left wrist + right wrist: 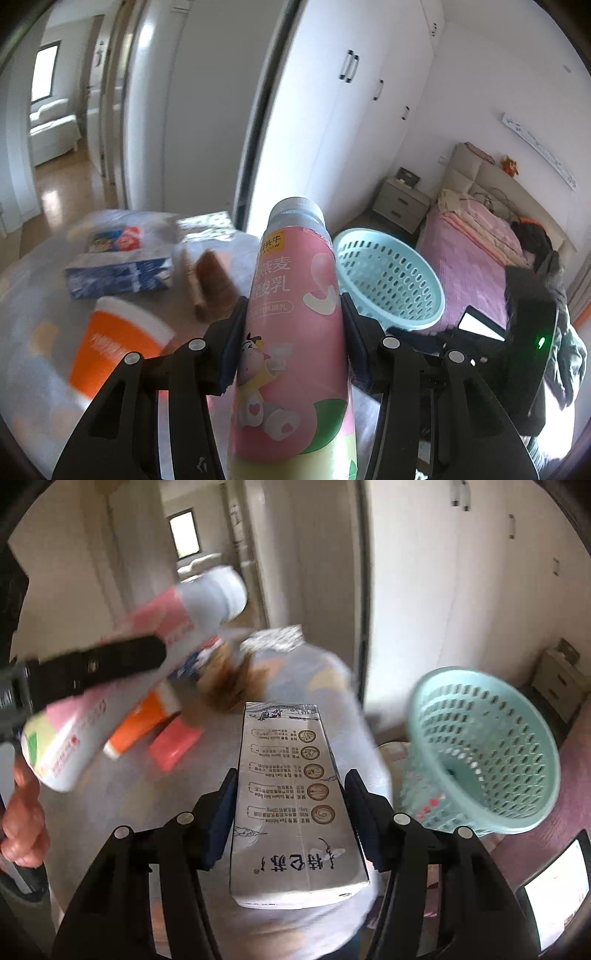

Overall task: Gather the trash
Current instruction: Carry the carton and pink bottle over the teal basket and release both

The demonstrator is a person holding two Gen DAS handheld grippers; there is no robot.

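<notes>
Left gripper [291,325] fingers pinch a yogurt bottle [295,317]; right gripper [290,816] fingers pinch a milk carton [291,805]. Neither has reached the basket [484,746]; a cup [118,343] and box [118,269] remain on the table [33,369].

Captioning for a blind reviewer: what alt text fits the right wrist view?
The right hand-held gripper holds a grey milk carton, a light blue mesh basket to its right. At left, the other gripper holds a pink yogurt bottle.
</notes>
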